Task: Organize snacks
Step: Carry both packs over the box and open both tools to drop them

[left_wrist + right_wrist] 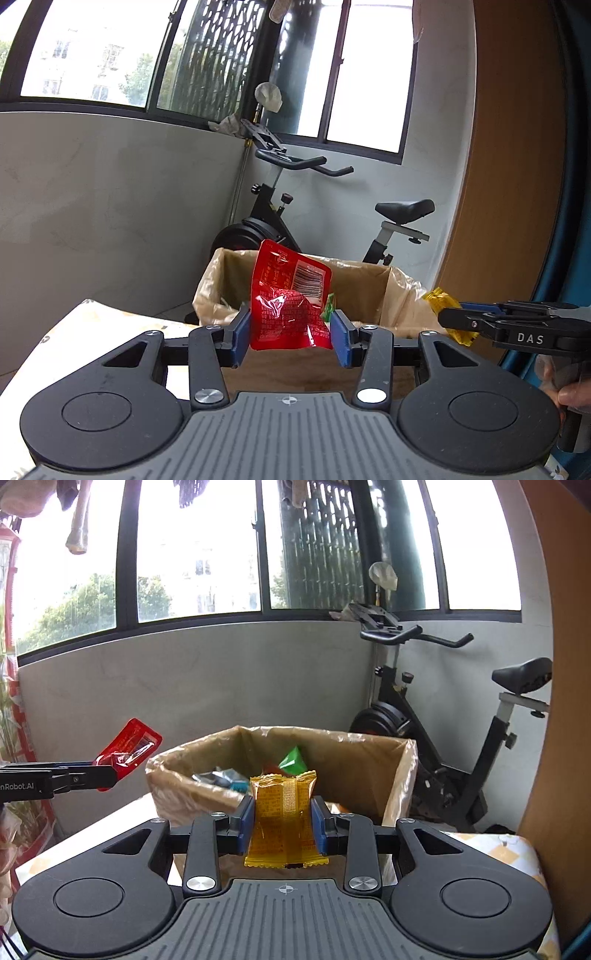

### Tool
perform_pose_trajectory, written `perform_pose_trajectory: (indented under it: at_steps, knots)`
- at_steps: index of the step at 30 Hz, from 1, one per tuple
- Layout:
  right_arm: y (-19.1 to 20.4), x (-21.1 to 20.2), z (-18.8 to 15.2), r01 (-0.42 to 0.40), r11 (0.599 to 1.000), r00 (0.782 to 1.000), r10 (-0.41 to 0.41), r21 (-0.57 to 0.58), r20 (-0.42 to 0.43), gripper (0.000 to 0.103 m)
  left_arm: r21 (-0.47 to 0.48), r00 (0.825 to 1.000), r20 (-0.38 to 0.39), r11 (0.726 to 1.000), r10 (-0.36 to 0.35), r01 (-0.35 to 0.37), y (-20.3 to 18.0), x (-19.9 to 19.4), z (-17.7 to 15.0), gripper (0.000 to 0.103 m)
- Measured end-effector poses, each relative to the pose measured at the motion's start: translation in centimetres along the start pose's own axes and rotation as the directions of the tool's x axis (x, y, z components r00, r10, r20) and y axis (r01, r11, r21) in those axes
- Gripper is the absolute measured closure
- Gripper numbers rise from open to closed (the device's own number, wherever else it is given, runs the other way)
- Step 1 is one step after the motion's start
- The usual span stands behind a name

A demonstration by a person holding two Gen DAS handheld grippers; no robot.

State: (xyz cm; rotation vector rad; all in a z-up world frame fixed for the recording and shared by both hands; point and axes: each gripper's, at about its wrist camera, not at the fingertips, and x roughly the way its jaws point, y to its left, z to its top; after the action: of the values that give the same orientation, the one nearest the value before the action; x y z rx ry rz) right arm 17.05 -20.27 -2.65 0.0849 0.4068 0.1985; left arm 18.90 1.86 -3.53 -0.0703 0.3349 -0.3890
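Note:
My left gripper point(291, 338) is shut on a red snack packet point(290, 295) and holds it upright in front of the cardboard box point(369, 280). My right gripper point(283, 829) is shut on a yellow snack packet point(284, 819), also held just before the box point(354, 771). In the left wrist view the right gripper point(448, 319) comes in from the right with the yellow packet point(439, 297). In the right wrist view the left gripper point(110, 771) comes in from the left with the red packet point(129, 746). The box holds several snacks, among them a green one point(293, 760).
The box is lined with clear plastic and stands on a table with a yellow-patterned cloth point(495, 849). An exercise bike point(443, 738) stands behind it by the grey wall. A wooden panel point(513, 184) is at the right.

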Motion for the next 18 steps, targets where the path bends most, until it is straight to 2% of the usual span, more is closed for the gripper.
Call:
perform_pose_trajectory:
  at_steps: [4, 9, 16, 17, 18]
  knots:
    - [-1.0, 5.2, 2.1, 0.072, 0.997, 0.995, -0.073, -0.023, -0.073, 0.073, 0.049, 0.999, -0.029, 0.998, 0.035, -0.033, -0.7, 4.6, 2.4, 0.055]
    - [-1.8, 10.4, 1.6, 0.168, 0.986, 0.975, -0.166, -0.002, -0.15, 0.073, 0.078, 0.994, -0.066, 0.993, 0.091, -0.085, -1.2, 9.3, 4.1, 0.054]
    - [-1.6, 12.2, 0.4, 0.186, 0.982, 0.963, -0.183, 0.0, -0.197, 0.07, 0.099, 0.987, -0.142, 0.993, 0.073, -0.06, -1.3, 12.2, 3.3, 0.05]
    - [-1.4, 12.2, 0.3, 0.192, 0.981, 0.962, -0.19, -0.011, -0.196, 0.069, 0.102, 0.986, -0.146, 0.993, 0.078, -0.064, -1.3, 12.3, 3.1, 0.047]
    - [-1.3, 12.0, 0.2, 0.193, 0.981, 0.962, -0.193, -0.02, -0.195, 0.066, 0.107, 0.986, -0.149, 0.992, 0.079, -0.063, -1.3, 12.2, 3.0, 0.038]
